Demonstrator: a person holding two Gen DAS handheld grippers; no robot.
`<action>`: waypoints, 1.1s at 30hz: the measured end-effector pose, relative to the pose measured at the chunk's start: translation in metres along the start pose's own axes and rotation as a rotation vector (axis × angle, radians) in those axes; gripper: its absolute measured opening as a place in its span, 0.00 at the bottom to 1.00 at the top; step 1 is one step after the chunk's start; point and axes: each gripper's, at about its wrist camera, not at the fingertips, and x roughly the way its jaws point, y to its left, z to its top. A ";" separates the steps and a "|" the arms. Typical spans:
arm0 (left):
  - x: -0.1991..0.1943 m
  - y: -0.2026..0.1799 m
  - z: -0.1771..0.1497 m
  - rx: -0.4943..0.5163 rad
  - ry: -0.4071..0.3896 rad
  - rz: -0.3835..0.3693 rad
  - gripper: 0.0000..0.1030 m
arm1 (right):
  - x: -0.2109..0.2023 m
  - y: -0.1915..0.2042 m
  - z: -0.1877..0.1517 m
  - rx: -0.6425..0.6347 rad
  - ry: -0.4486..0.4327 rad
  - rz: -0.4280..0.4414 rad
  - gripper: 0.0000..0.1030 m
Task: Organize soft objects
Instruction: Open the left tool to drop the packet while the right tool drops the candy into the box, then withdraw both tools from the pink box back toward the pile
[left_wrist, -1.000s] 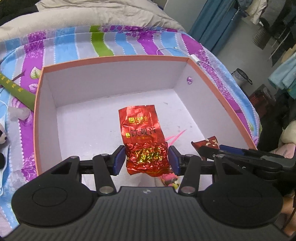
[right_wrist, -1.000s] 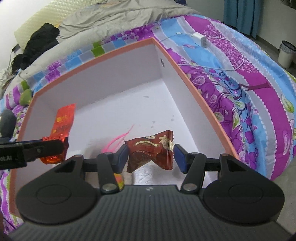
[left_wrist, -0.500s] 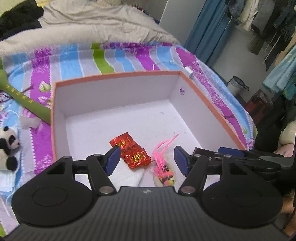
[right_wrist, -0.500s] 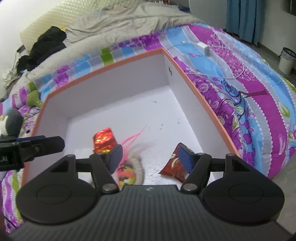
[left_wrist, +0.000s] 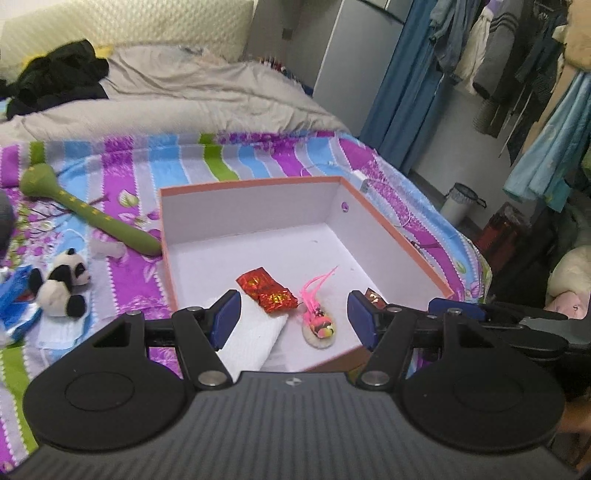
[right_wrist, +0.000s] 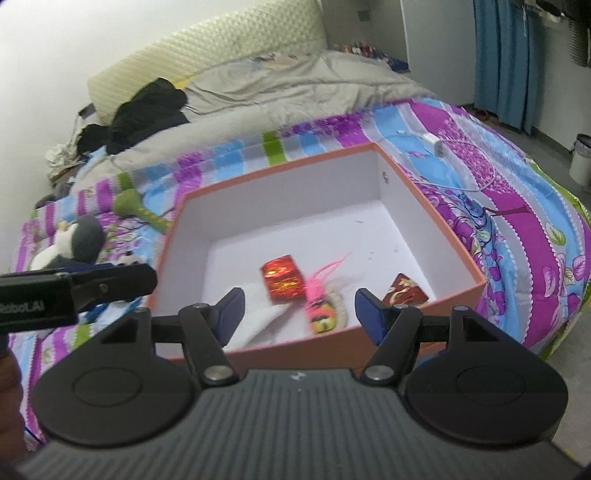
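Observation:
An orange-rimmed white box (left_wrist: 255, 183) (right_wrist: 280, 166) sits on the striped bedspread. Inside lie a red foil packet (left_wrist: 266, 290) (right_wrist: 282, 278), a pink feathered toy (left_wrist: 318, 317) (right_wrist: 322, 308), a dark red candy wrapper (right_wrist: 406, 290) (left_wrist: 373, 296) and a white tissue (left_wrist: 255, 338) (right_wrist: 258, 321). My left gripper (left_wrist: 293, 319) is open and empty, above the box's near edge. My right gripper (right_wrist: 299, 315) is open and empty, just outside the near wall. A panda plush (left_wrist: 62, 284), a green soft stick (left_wrist: 92, 218) (right_wrist: 142, 210) and a grey penguin plush (right_wrist: 77, 240) lie left of the box.
A blue packet (left_wrist: 14, 302) and white tissues lie at the far left. A white charger and cable (right_wrist: 439, 147) lie right of the box. A grey duvet (left_wrist: 177, 99) and black clothing (right_wrist: 147, 110) are behind. A bin (left_wrist: 460, 203) and hanging clothes stand right of the bed.
Both grippers opened and dropped their packets into the box: the red foil packet from the left, the dark red wrapper from the right. Both have since pulled back and up.

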 end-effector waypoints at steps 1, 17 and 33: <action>-0.010 0.000 -0.004 0.001 -0.013 0.002 0.67 | -0.006 0.004 -0.003 -0.002 -0.012 0.009 0.66; -0.130 0.047 -0.077 -0.044 -0.163 0.169 0.67 | -0.053 0.066 -0.062 -0.049 -0.074 0.120 0.66; -0.193 0.107 -0.161 -0.180 -0.195 0.335 0.67 | -0.058 0.134 -0.108 -0.171 -0.054 0.270 0.66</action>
